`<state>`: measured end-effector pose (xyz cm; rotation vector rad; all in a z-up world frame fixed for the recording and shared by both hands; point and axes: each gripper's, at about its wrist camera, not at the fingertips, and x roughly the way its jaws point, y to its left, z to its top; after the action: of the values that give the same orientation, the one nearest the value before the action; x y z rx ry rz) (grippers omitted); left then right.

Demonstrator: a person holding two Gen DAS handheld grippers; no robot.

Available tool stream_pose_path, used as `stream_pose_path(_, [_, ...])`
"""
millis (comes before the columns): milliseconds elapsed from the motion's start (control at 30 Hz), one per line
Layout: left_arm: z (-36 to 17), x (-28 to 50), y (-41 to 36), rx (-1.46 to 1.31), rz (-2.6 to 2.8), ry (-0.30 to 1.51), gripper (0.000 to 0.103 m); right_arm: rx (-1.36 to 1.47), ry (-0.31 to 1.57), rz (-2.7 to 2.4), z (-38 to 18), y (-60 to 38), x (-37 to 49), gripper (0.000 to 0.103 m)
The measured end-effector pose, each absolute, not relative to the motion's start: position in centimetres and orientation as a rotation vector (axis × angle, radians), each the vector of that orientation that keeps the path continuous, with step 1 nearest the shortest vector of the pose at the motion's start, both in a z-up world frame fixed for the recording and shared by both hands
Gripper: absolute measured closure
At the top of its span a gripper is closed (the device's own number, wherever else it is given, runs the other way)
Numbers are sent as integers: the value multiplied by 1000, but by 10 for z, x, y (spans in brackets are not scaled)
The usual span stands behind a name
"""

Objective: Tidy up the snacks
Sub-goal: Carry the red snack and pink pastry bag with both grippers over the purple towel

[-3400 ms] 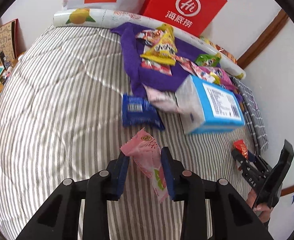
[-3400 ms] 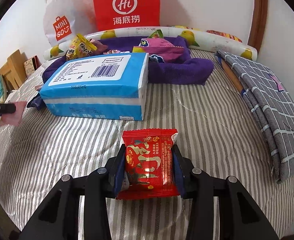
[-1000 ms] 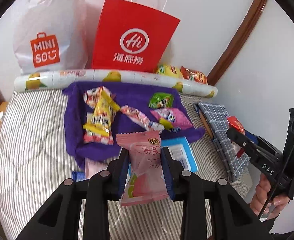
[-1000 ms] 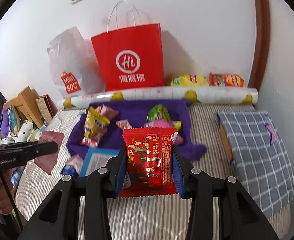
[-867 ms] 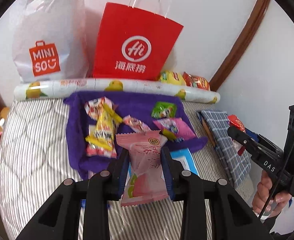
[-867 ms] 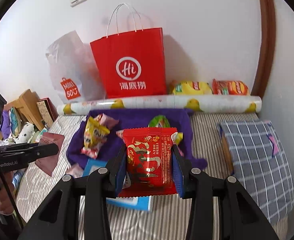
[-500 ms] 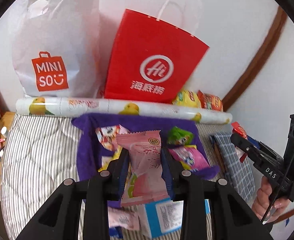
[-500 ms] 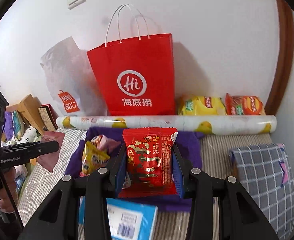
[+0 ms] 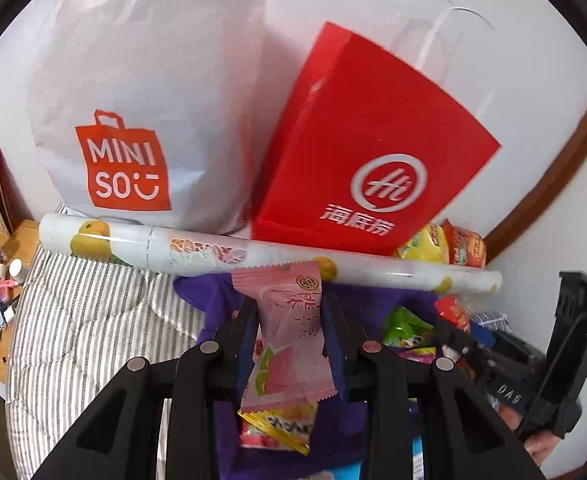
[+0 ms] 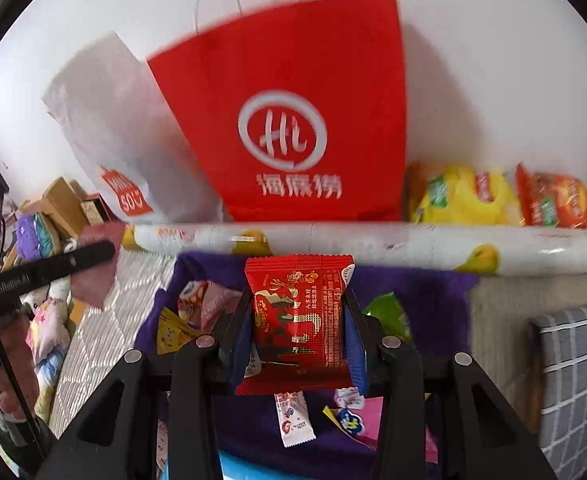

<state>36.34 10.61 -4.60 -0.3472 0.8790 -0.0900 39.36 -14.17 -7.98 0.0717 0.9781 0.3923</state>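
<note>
My left gripper [image 9: 287, 334] is shut on a pink snack packet [image 9: 289, 332], held in the air above a purple cloth [image 9: 209, 300] with several snack packets on it. My right gripper [image 10: 299, 322] is shut on a red snack packet [image 10: 299, 320], also above the purple cloth [image 10: 425, 292]. A red paper bag [image 10: 293, 120] stands upright against the wall straight ahead; it also shows in the left wrist view [image 9: 369, 160]. The right gripper shows at the right of the left wrist view [image 9: 449, 316], and the left gripper at the left of the right wrist view [image 10: 93, 256].
A white MINISO bag [image 9: 133, 100] stands left of the red bag. A rolled lemon-print mat [image 9: 253, 254] lies along the wall in front of both bags. Yellow and orange chip bags [image 10: 501, 196] sit right of the red bag. A grey checked cloth [image 10: 573, 360] lies right.
Both grippers have moved forward and up toward the red paper bag, each keeping its packet. The bags now fill much more of both views.
</note>
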Motion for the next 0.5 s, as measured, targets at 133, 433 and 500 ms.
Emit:
stream_pose_path(133, [-63,371,111,-353,-93,893,73,73,1034,394,-107,-134,406,62])
stream_pose_path(433, [-84,385,116,-372,-94,943,73,-2,1164,402,-149,-115,415,63])
stream_pose_path(500, [-87,386,118,-377,-92,950,73,-5,1181,402,-155,-113,416,63])
